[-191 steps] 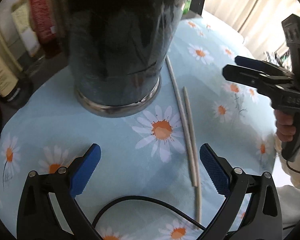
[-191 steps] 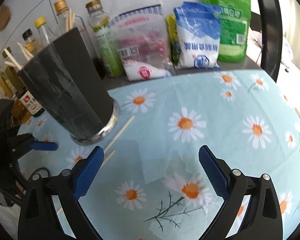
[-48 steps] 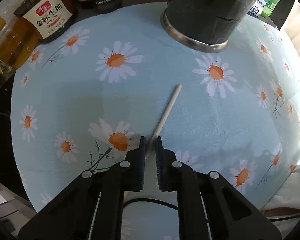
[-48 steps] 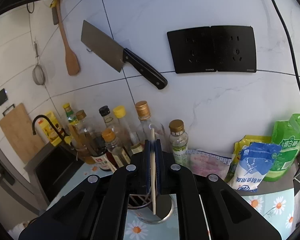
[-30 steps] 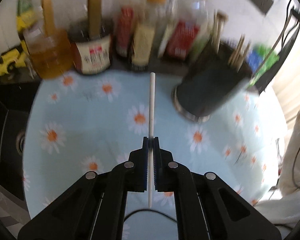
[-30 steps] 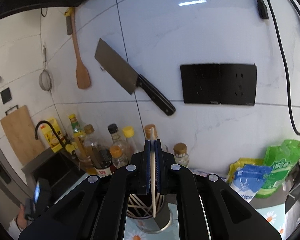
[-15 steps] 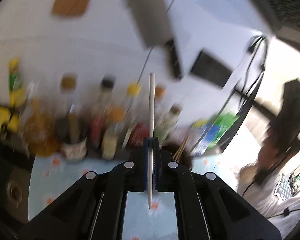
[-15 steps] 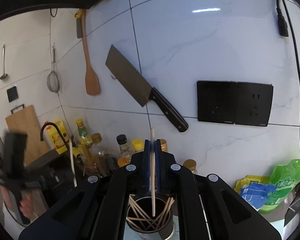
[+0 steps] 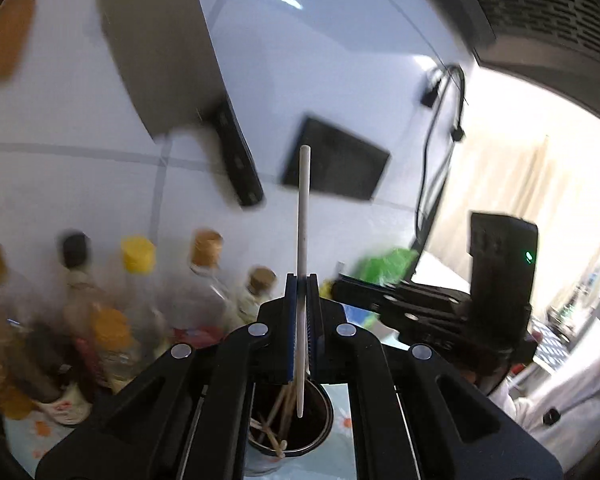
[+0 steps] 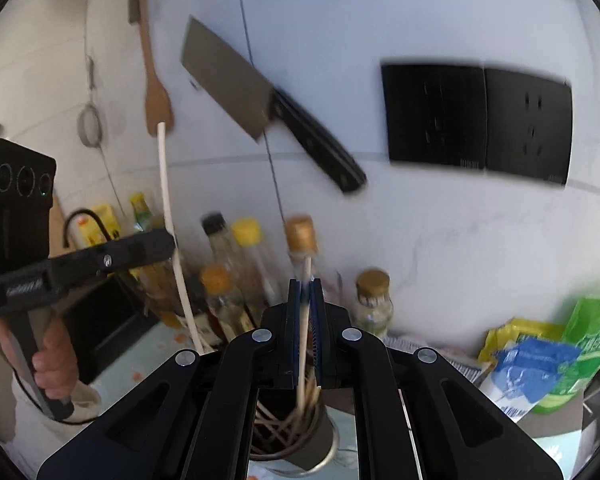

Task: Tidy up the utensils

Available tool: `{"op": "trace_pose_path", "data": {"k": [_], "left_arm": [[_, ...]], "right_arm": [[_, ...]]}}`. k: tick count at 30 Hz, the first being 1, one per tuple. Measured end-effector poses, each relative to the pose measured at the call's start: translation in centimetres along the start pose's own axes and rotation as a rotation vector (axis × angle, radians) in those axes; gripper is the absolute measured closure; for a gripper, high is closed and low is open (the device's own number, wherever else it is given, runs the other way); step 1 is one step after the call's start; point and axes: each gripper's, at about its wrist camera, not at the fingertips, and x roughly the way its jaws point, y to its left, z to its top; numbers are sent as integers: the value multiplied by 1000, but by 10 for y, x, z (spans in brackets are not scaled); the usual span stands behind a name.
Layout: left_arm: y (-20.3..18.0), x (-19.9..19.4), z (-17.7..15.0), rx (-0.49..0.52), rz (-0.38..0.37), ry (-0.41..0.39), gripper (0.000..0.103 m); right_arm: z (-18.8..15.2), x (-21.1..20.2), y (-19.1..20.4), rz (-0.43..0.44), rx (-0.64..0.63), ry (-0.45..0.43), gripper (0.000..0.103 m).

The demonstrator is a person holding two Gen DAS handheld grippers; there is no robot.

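My left gripper (image 9: 302, 280) is shut on a white chopstick (image 9: 302, 216), held upright with its lower end just over the mouth of the dark holder cup (image 9: 327, 412). Several wooden chopsticks stand in that cup. My right gripper (image 10: 305, 284) is shut on a pale wooden chopstick (image 10: 303, 344), whose lower end dips among the sticks in the holder cup (image 10: 322, 444). The right wrist view shows the left gripper (image 10: 168, 242) at the left with its white chopstick (image 10: 165, 184), in a person's hand (image 10: 56, 368). The right gripper (image 9: 340, 286) reaches in from the right in the left wrist view.
Several sauce and oil bottles (image 10: 244, 264) line the wall behind the cup. A cleaver (image 10: 236, 80), a wooden spatula (image 10: 156, 96) and a strainer (image 10: 90, 124) hang on the tiles, beside black sockets (image 10: 476, 116). Blue and green bags (image 10: 548, 364) sit at the right.
The left gripper rose from the tablecloth with the white chopstick and came over the cup. The right gripper sank a little, bringing its chopstick's end down among the sticks.
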Motion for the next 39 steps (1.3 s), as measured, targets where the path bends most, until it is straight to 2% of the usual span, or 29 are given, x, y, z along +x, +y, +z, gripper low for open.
{"op": "trace_pose_path", "data": {"k": [2,3,5,6,7,9,10,11,13,14,15,21,25,27,32,36,39], "left_arm": [[3,15,-13,16,38,24,98],[4,17,-16,19,50,27,94],[5,17,-21,31,62,15,80],[5,14,-21,36,81,1,57],[5,9,-22,41,103,-23,35],[2,-5,-22,43,108,-68,21],[1,-13,-21,43,117,-95,10],[1,-18,-20,41,132,-113,4],[-1,-33,-21,37,199,-149,6],[-1,-38,-21,39,231,-154,6],[-2,-42,-23,44,272,-156,6],[-5,-74,-47,-8,458,-195,6],[-9,-100,-70,-65,615,-230,6],[-10,-111,-81,-86,637,-226,6],[-15,-128,-113,-105,626,-203,6],[-22,-127,-144,-126,730,-221,6],[-28,-122,-166,-90,802,-210,6]], "right_arm": [[-7,9,-6,8,13,15,96],[-10,12,-11,25,31,17,95],[-11,13,-19,54,54,14,95],[-12,12,-22,59,64,7,92],[-11,9,-25,62,69,-5,86],[-9,2,-27,59,67,-32,46],[-9,-4,-27,51,65,-58,41],[-7,-9,-26,43,61,-75,39],[-5,-21,-23,21,45,-107,31],[-4,-26,-21,11,40,-119,16],[-5,-33,-18,-8,34,-143,12],[-12,-67,5,-75,-30,-209,8],[-27,-84,25,-104,-57,-200,8],[-38,-92,33,-85,-77,-176,8],[-70,-103,45,-161,-71,-159,8],[-106,-106,52,-226,-50,-157,8],[-132,-107,56,-272,-65,-164,8]]}}
